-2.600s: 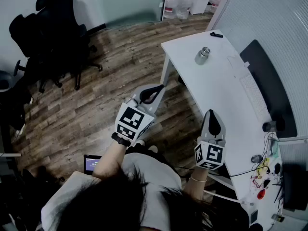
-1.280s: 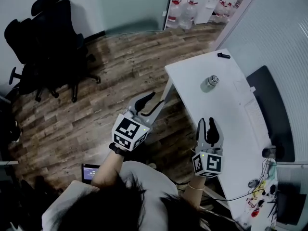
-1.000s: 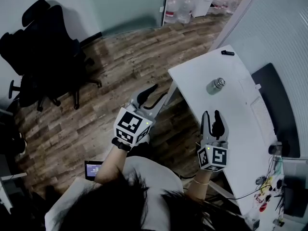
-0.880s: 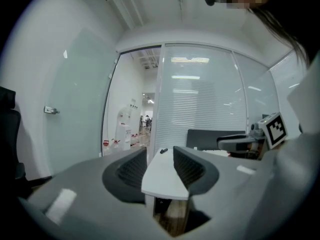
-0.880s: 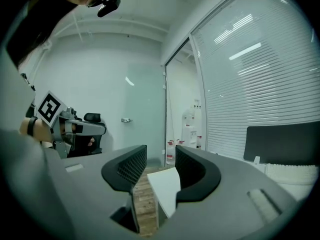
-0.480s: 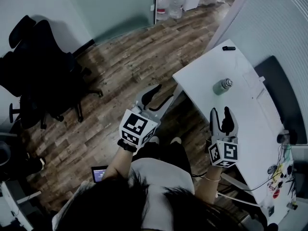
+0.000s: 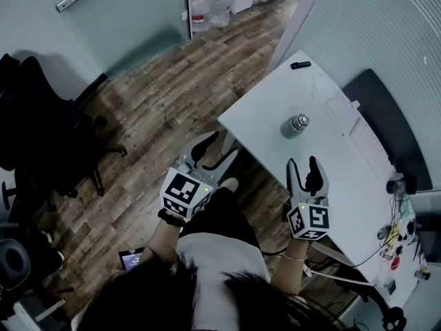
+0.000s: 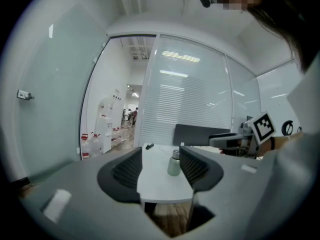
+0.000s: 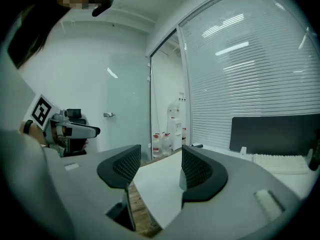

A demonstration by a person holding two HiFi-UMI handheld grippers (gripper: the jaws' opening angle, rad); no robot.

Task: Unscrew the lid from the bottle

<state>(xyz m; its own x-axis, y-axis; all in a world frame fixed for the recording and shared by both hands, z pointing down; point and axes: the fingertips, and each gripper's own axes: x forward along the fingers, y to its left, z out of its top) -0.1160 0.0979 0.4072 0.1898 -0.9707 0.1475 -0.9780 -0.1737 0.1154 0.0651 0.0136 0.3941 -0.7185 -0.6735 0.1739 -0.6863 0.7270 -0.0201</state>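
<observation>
A small metal bottle point(image 7: 294, 125) with its lid on stands upright on the white table point(image 7: 275, 102). Both grippers hover short of the table's near edge, well apart from the bottle. My left gripper point(image 7: 215, 152) is over the wood floor; its jaws are opening with nothing between them. In the left gripper view the bottle point(image 8: 173, 163) shows far off through the gap of the left gripper point(image 8: 161, 167). My right gripper point(image 7: 303, 165) is by the table edge, its jaws opening and empty. The right gripper view shows only the table point(image 9: 162, 181) between the jaws of the right gripper point(image 9: 159, 170).
A keyboard point(image 7: 360, 128) and a dark screen point(image 7: 386, 112) lie at the table's right side, a small black item point(image 7: 300, 65) at its far corner. Cables and small items point(image 7: 403, 233) crowd the near right end. Black office chairs point(image 7: 41, 136) and water jugs point(image 7: 207, 4) stand on the floor.
Both grippers' jaws have spread wider. The head view has swung, so the table and bottle sit nearer the grippers than before.
</observation>
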